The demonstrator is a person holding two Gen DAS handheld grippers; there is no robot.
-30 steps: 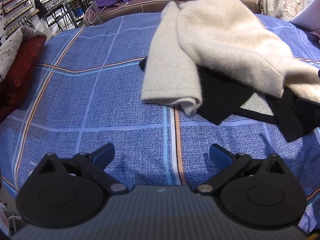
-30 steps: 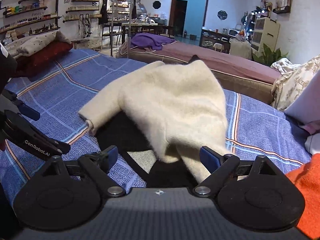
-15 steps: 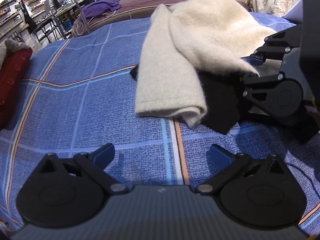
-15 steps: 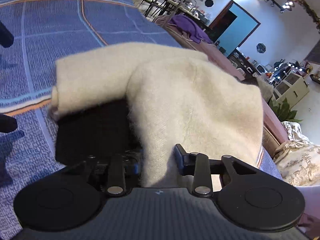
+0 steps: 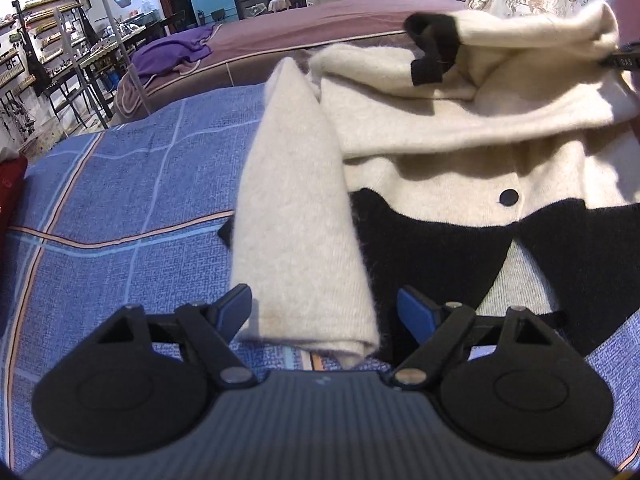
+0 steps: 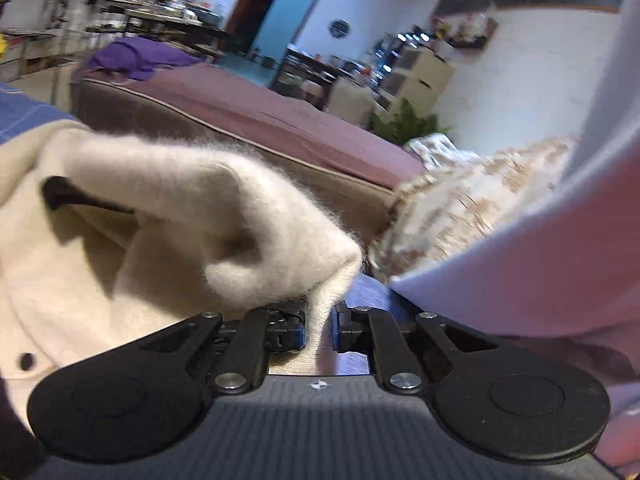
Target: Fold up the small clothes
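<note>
Left wrist view shows the cream and black cardigan point(image 5: 448, 160) spread on the bed point(image 5: 120, 216), which wears a blue checked cover with orange and pale lines. One cream sleeve point(image 5: 296, 216) of the cardigan lies straight toward the camera, and its cuff end rests between the blue-padded fingers point(image 5: 236, 310) of the left gripper point(image 5: 324, 312). Those fingers have just been closing in, but they stand apart on either side of the cuff with clear gaps, so they grip nothing. Just right of the sleeve, a black panel point(image 5: 432, 252) of the cardigan spreads across the cover, and a dark button point(image 5: 509, 197) sits on the cream front above it. Farther from the camera than the button, the cardigan's other sleeve is lifted off the bed, its black cuff point(image 5: 432, 46) hanging folded. Right wrist view shows the right gripper point(image 6: 319, 330) with its fingers point(image 6: 298, 332) drawn close, having just been closing, and pinching a fold of fluffy cream knit from the cardigan point(image 6: 224, 216) that bulges up in front of them. Beyond the cardigan in this view lies a second bed with a mauve cover point(image 6: 280, 120) and a purple garment point(image 6: 140, 56) heaped on it, while a floral pillow point(image 6: 472, 208) sits to the cardigan's right.
</note>
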